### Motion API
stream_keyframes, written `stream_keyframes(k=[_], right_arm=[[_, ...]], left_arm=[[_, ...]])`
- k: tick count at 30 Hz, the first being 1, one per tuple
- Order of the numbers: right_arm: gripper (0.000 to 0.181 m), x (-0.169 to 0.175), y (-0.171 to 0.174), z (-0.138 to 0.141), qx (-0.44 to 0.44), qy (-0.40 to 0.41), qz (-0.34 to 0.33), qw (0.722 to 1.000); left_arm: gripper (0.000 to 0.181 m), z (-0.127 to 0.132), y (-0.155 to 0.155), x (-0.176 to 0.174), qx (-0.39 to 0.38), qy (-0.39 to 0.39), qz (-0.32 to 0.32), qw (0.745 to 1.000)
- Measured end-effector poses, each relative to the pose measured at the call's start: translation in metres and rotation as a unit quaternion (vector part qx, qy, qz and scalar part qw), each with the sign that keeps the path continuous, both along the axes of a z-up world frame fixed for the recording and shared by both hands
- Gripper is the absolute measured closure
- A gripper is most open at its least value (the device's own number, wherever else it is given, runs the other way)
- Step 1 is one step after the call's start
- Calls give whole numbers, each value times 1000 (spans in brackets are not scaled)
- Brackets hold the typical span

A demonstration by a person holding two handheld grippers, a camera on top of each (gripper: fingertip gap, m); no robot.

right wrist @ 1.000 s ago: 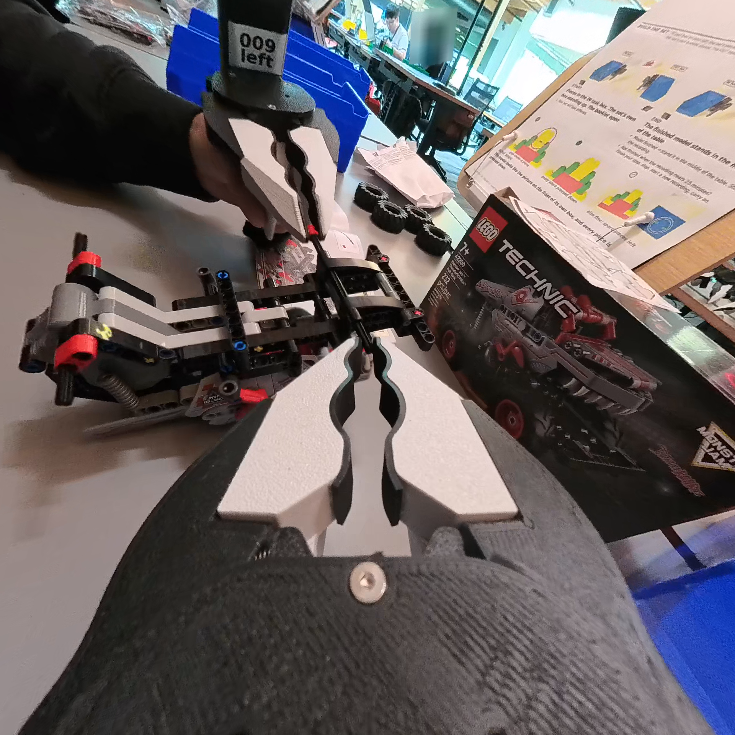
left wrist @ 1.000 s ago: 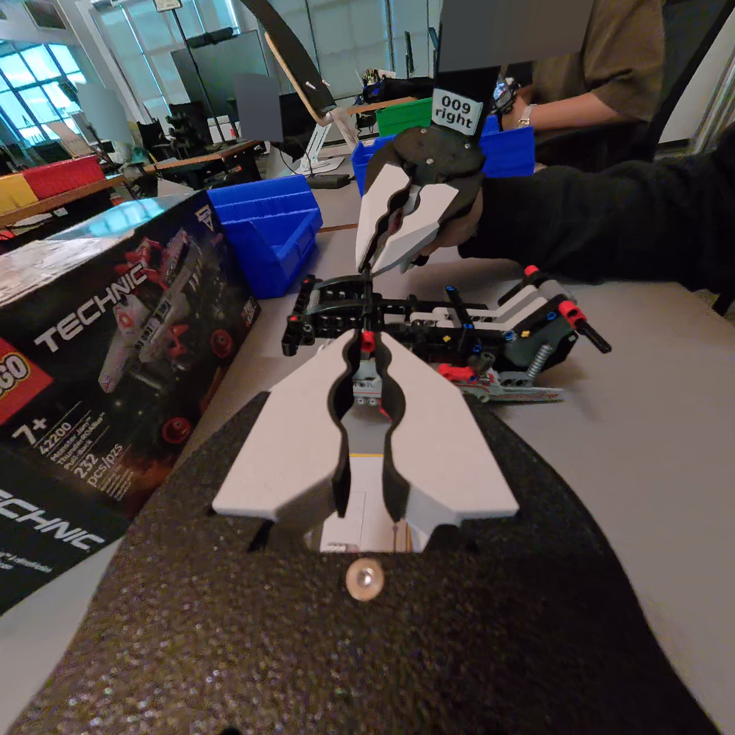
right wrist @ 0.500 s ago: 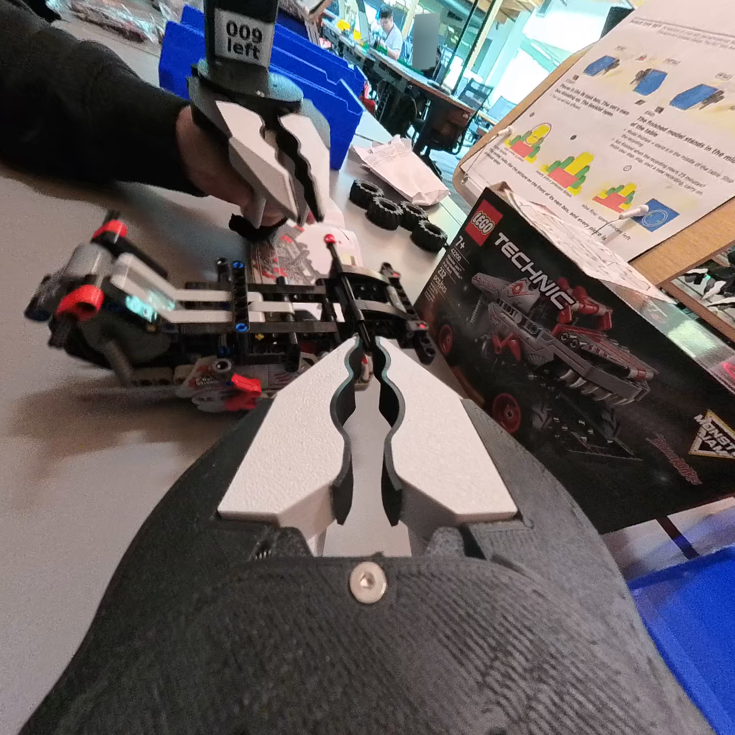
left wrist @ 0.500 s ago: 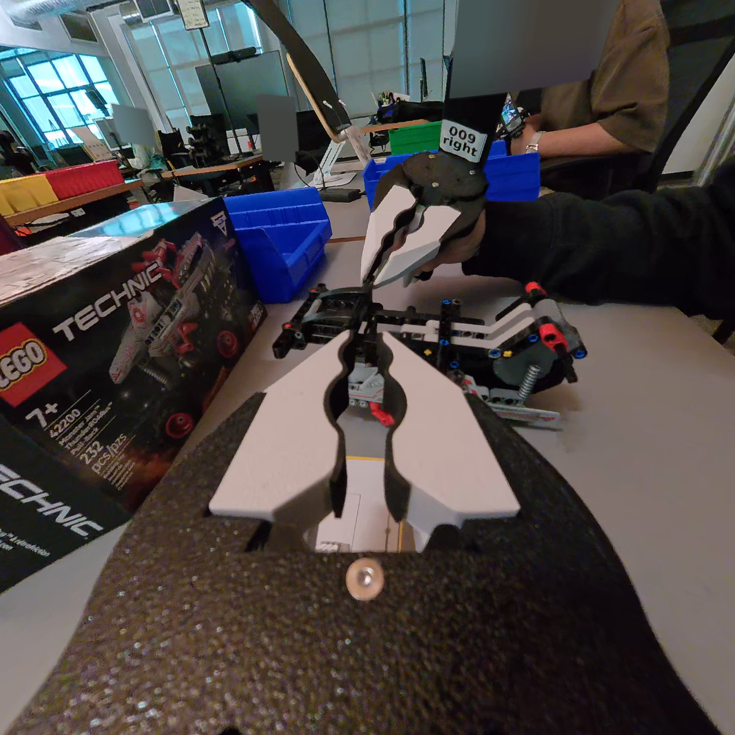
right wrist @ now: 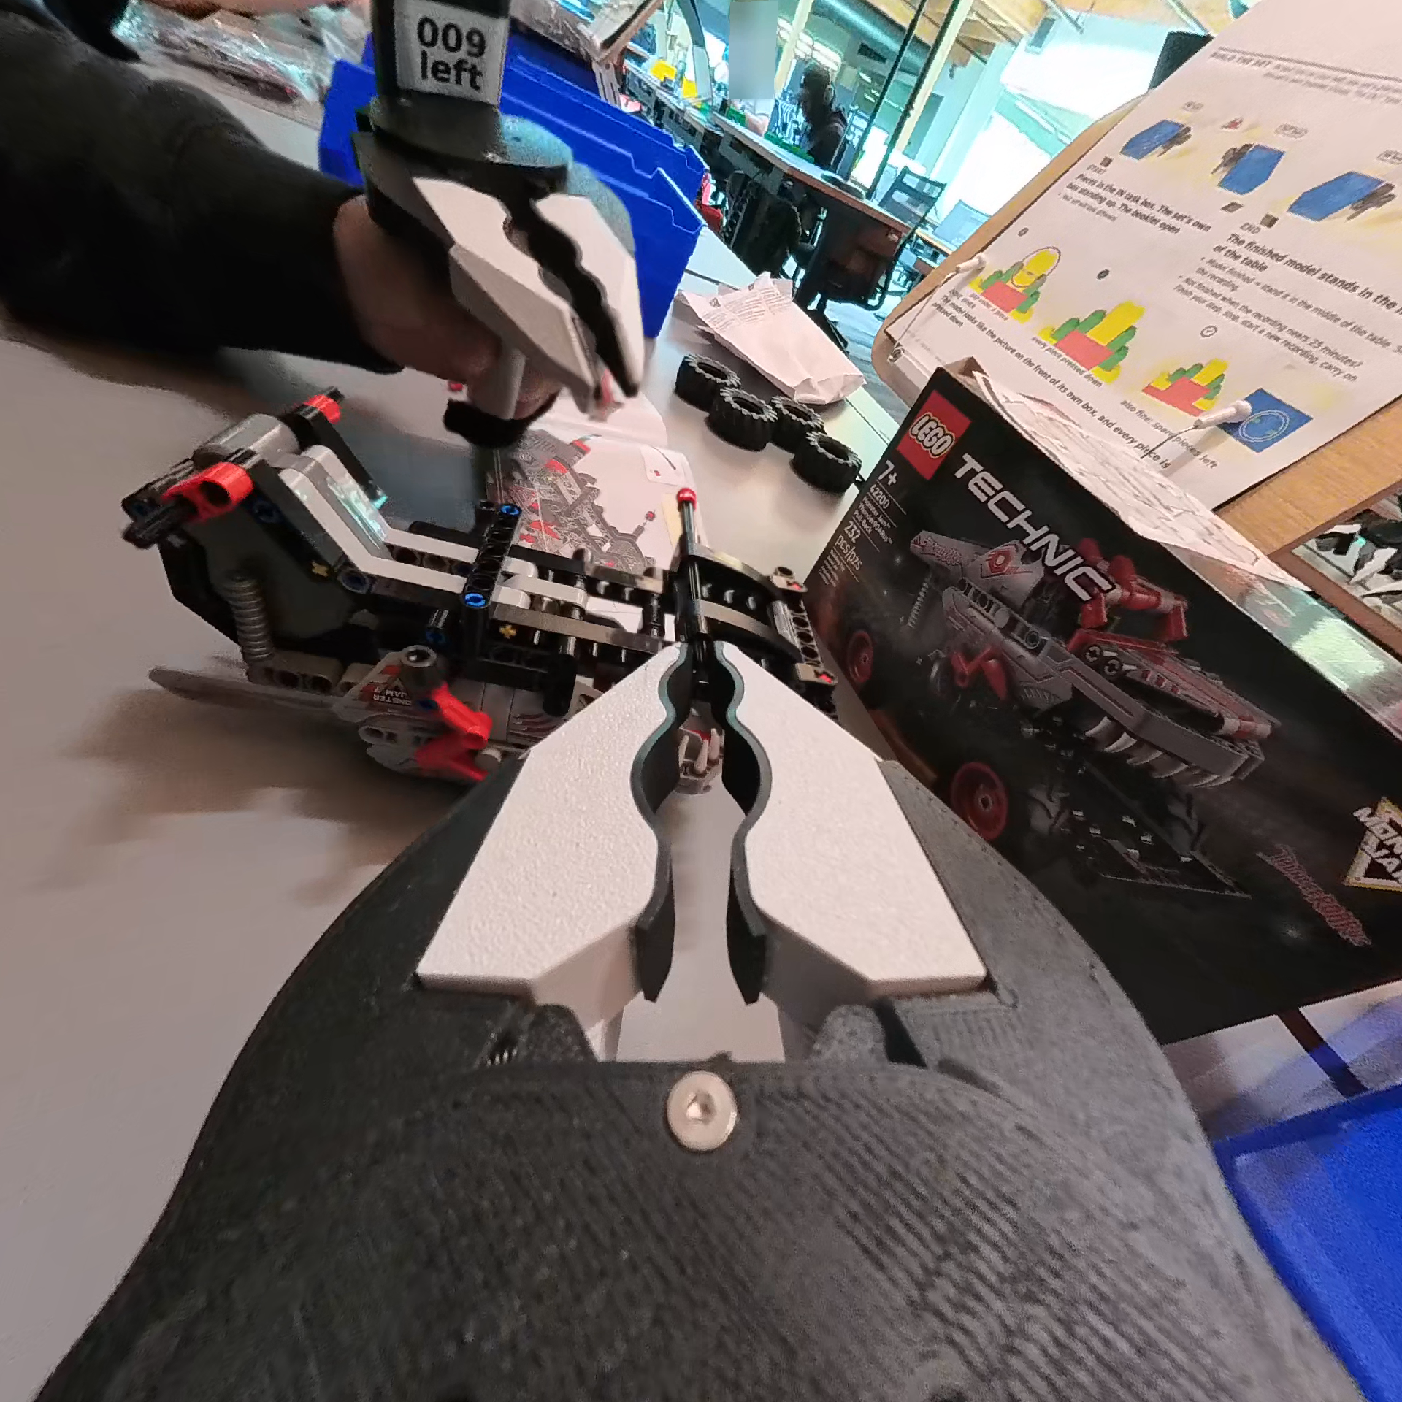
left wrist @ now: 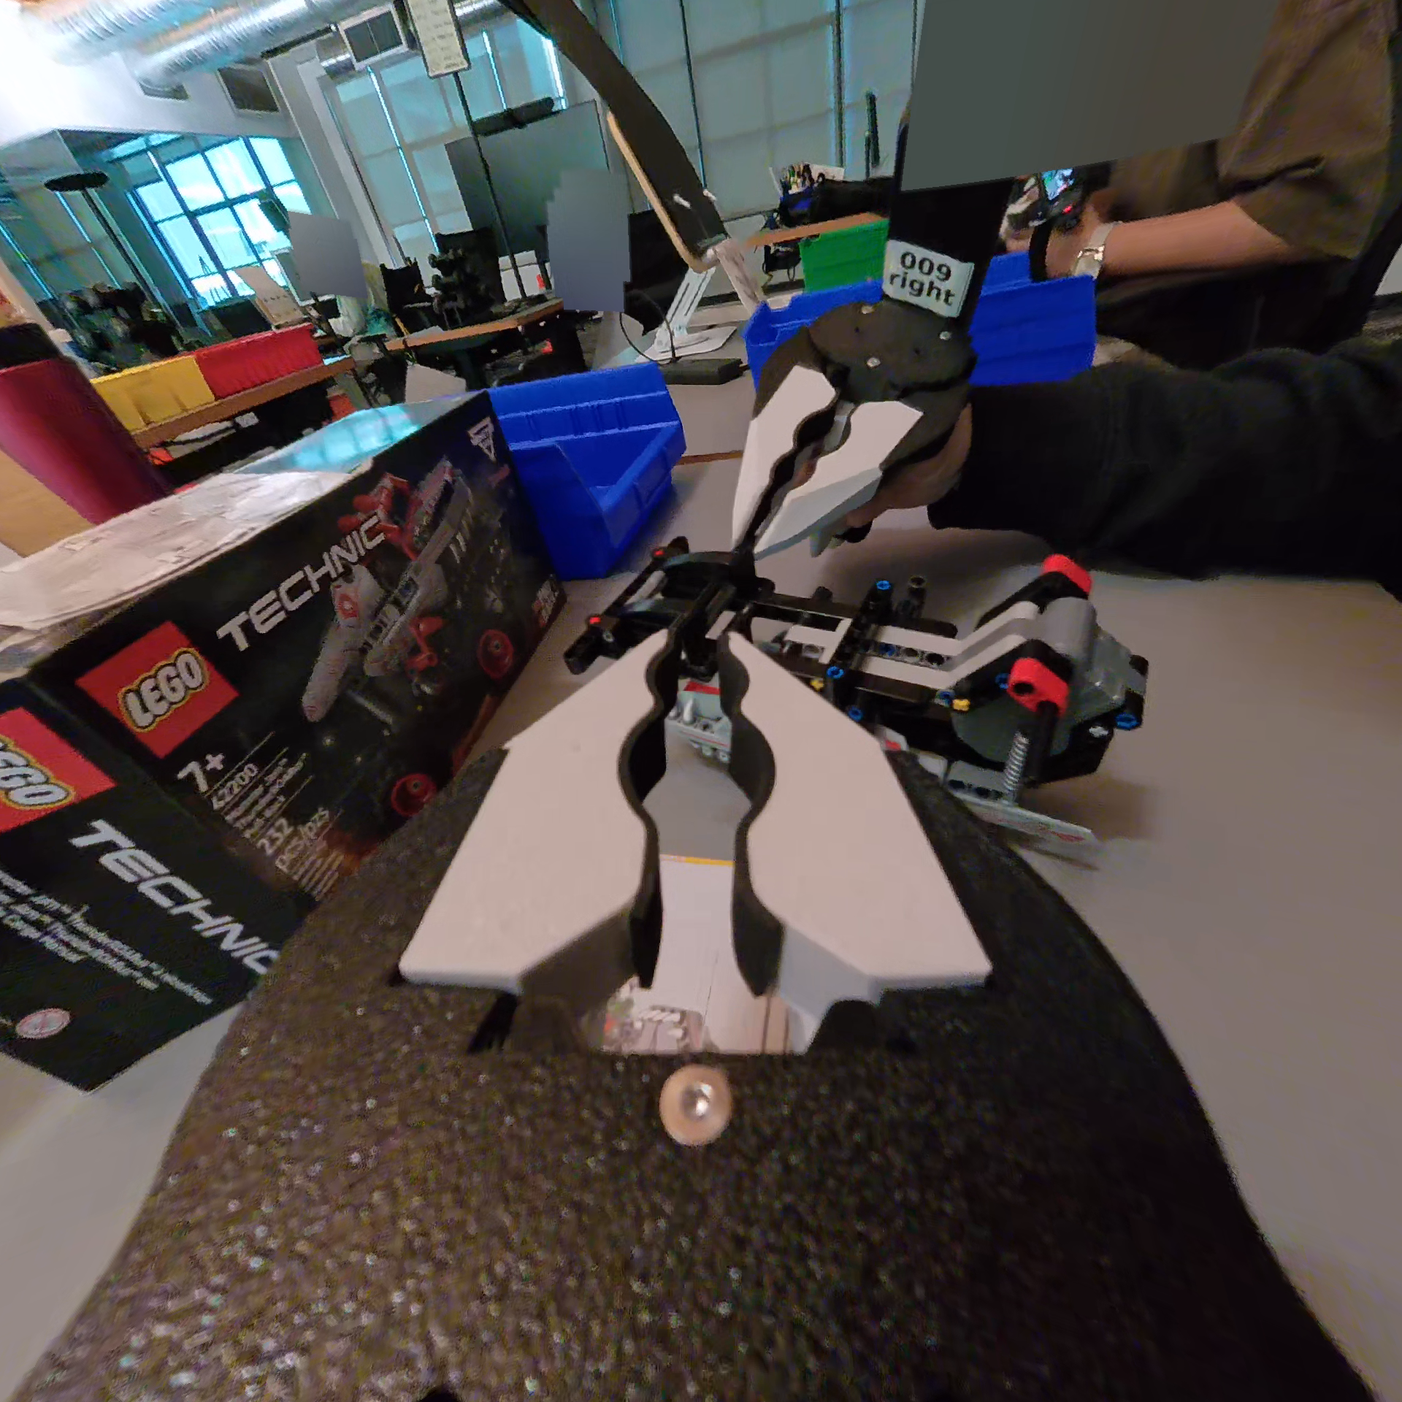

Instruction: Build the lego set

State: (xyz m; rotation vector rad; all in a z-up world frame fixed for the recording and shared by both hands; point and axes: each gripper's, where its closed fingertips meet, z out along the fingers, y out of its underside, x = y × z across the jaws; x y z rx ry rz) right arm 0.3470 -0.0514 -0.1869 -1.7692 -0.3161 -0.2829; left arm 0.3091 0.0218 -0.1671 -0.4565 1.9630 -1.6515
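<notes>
The half-built black, white and grey Lego chassis (left wrist: 910,660) lies on the grey table (left wrist: 1214,986); it also shows in the right wrist view (right wrist: 455,607). A black axle (right wrist: 690,576) with a red end runs across its front frame. My right gripper (right wrist: 702,656) is shut on the near end of that axle; it shows from the left wrist view (left wrist: 751,550) with its tips down on the frame. My left gripper (left wrist: 696,645) is empty with a narrow gap between its tips. In the right wrist view it (right wrist: 614,383) hangs above and behind the axle's red end, apart from it.
The black set box (left wrist: 303,683) stands beside the chassis (right wrist: 1062,607). Several black tyres (right wrist: 766,425), an open booklet (right wrist: 607,485) and a white paper bag (right wrist: 766,334) lie behind. Blue bins (left wrist: 592,470) stand at the back. A board with printed sheets (right wrist: 1176,227) leans over the box. Spacing between my two grippers at the tips: around 9 cm.
My left gripper has let go of the axle's red end and lifted up and away. My right gripper has stayed on the axle; the chassis has tilted and turned a little.
</notes>
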Motion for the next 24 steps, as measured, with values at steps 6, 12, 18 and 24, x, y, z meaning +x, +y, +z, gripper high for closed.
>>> stream_keyframes(k=[6,12,18,24], right_arm=[[179,2,-1,-1,4,6,-1,1000],[179,2,0,-1,6,7,-2,1000],[178,4,0,-2,9,7,-5,1000],[179,1,2,0,15,7,-1,1000]], left_arm=[[170,-8,22,13,119,2,-23,993],[166,-6,15,22,104,22,-106,989],[163,25,41,33,94,-5,-92,991],[167,60,93,56,53,-7,15,998]])
